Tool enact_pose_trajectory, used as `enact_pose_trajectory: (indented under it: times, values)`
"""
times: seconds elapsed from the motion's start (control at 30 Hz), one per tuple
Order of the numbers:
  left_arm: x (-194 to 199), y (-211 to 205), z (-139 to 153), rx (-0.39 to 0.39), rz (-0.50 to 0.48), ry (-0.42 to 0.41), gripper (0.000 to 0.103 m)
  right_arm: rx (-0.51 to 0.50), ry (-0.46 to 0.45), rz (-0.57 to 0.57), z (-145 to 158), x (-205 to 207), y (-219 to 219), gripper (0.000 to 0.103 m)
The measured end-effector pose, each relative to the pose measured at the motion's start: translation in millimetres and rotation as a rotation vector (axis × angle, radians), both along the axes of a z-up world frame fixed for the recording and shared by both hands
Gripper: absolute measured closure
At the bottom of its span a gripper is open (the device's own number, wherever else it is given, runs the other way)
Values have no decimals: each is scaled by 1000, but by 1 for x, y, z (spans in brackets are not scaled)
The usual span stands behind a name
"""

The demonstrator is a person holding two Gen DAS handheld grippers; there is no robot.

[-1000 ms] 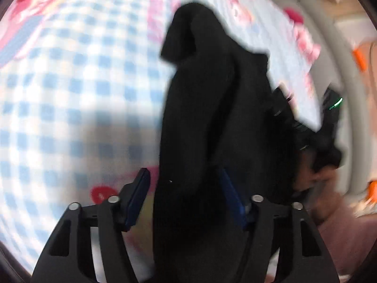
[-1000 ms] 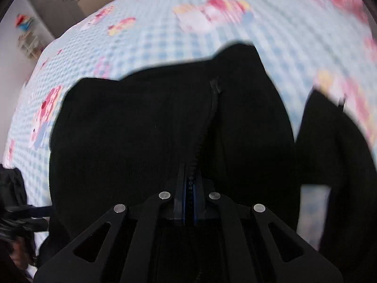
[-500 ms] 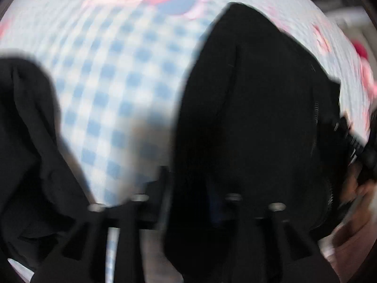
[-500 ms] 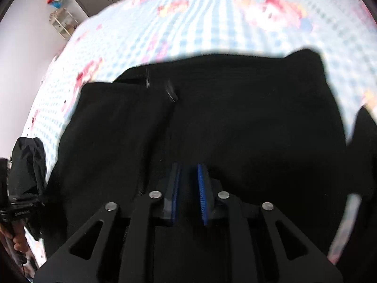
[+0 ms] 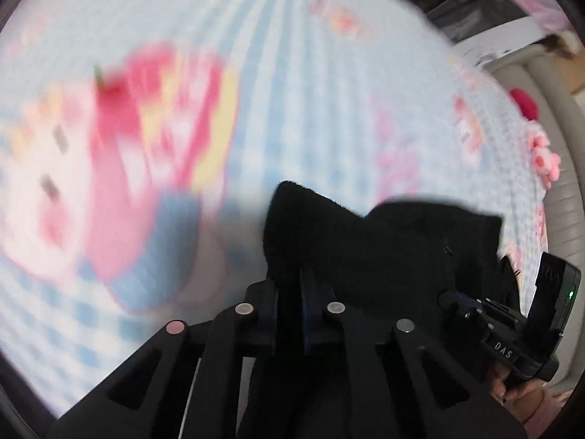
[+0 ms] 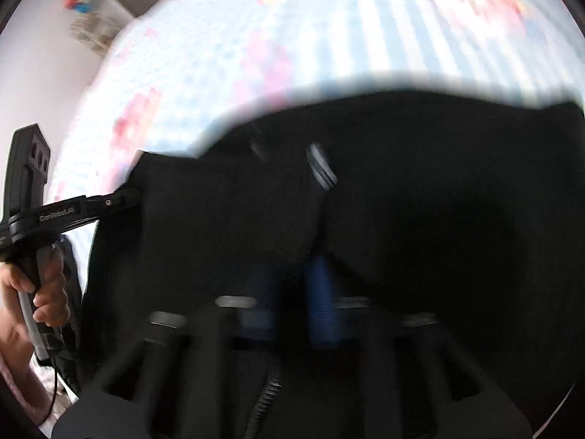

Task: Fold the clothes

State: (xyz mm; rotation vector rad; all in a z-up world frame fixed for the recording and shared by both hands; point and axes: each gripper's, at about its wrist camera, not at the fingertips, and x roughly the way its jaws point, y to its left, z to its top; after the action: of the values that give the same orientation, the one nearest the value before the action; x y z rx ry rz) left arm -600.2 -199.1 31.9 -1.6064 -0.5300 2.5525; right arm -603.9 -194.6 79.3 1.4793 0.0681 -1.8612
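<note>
- The garment (image 6: 420, 219) is black, matt and fleecy. A zip runs down it, with the zip pull (image 6: 321, 168) lying near its upper edge in the right wrist view.
- The garment lies on the bed sheet (image 6: 329, 36), a blue-and-white check with pink cartoon prints. It fills most of the lower half of the right wrist view.
- In the left wrist view a raised corner of the garment (image 5: 365, 248) stands up from between the fingers, with the sheet (image 5: 292, 55) behind it.
- Left gripper (image 5: 289, 292): the jaws have just been closing and now pinch a fold of black cloth.
- Right gripper (image 6: 289, 292): the blue pads (image 6: 320, 292) are blurred; the jaws have just parted and closed again and are pressed together on the cloth beside the zip.
- No container is in view.
- A hand (image 6: 44, 292) holds the left gripper's handle at the left edge of the right wrist view.
- Difference from half a second ago: the left view then showed black cloth on both sides; now only one peak shows, with a large pink print to its left.
- The zip pull now sits nearer the middle of the right view.
</note>
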Motion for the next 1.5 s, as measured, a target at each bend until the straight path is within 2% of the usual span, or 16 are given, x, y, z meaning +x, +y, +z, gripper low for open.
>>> enact_pose_trajectory:
  times: [0.07, 0.13, 0.2, 0.23, 0.3, 0.37, 0.47, 0.6, 0.63, 0.67, 0.77, 0.87, 0.97, 1.17, 1.37, 1.5]
  values:
    - [5, 1, 34, -100, 35, 103, 94, -72, 96, 6, 34, -2, -12, 99]
    - [-6, -10, 35, -184, 74, 114, 88, -111, 197, 22, 61, -4, -31, 99]
    - [-28, -15, -1, -163, 59, -23, 67, -83, 285, 46, 68, -5, -57, 99]
    - [-38, -17, -22, -133, 50, -107, 46, -46, 322, 60, 65, -7, -72, 99]
    - [-47, -24, -56, -74, 47, -237, 47, 84, 251, 83, 29, -19, -92, 98]
    - [-38, -22, -41, -92, 53, -152, 48, 160, 140, 85, -1, -30, -101, 90]
    - [-10, -7, -3, -146, 12, 16, 48, 39, 128, -17, 12, -27, -67, 78]
    - [21, 30, 14, -11, -160, 59, 53, -57, 49, -60, 19, -9, 0, 72]
    - [29, 42, 12, 30, -210, 43, 73, -58, 21, -46, 23, -2, 20, 72]
    - [36, 53, 10, 70, -260, 27, 77, -60, -8, -31, 26, 6, 40, 72]
    - [46, 91, -11, 145, -372, -64, 77, -70, -117, 33, 26, 39, 83, 71]
    - [53, 129, -54, 92, -409, -183, 77, -103, -262, 99, 0, 81, 90, 61]
    - [54, 152, -68, -8, -403, -212, 76, -21, -319, 115, -31, 118, 95, 60]
    - [67, 144, -26, 92, -302, -143, 73, -11, -305, 119, -29, 164, 112, 63]
    - [149, 151, 1, 116, -313, -128, 73, -70, -446, 114, -38, 208, 145, 59]
    - [207, 159, 5, 124, -314, -122, 76, -43, -458, 134, -44, 246, 163, 61]
